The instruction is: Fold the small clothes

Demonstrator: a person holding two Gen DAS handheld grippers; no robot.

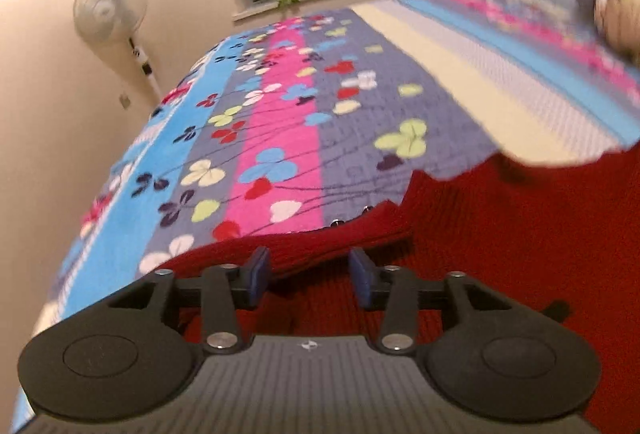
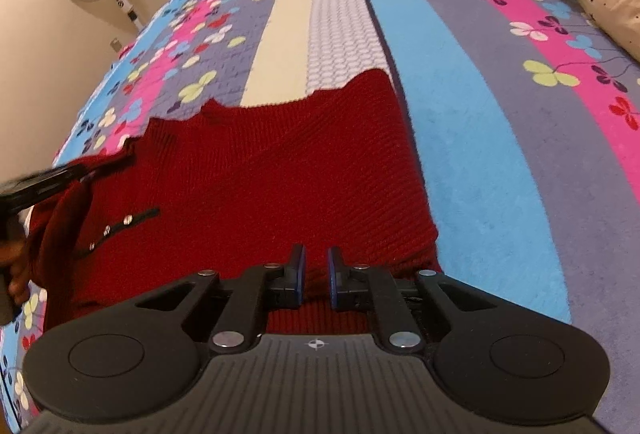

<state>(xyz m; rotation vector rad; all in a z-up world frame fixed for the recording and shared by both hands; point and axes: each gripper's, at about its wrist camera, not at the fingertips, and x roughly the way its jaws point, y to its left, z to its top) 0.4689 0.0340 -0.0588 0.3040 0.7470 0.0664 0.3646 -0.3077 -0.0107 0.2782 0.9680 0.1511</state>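
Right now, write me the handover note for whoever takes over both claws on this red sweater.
Left claw: open, fingers either side of a raised sleeve fold at the sweater's left edge; whether fabric is actually pinched is unclear.
Right claw: open with a narrow gap, low over the near hem, gripping nothing visible.
Red sweater: lies mostly flat on the flowered bedspread, far edge away from you; the left sleeve with its snap strip is lifted and partly turned in over the body.
Done: sweater laid out, left sleeve fold started.
Left: finish that sleeve, fold the right side in, then fold the body.
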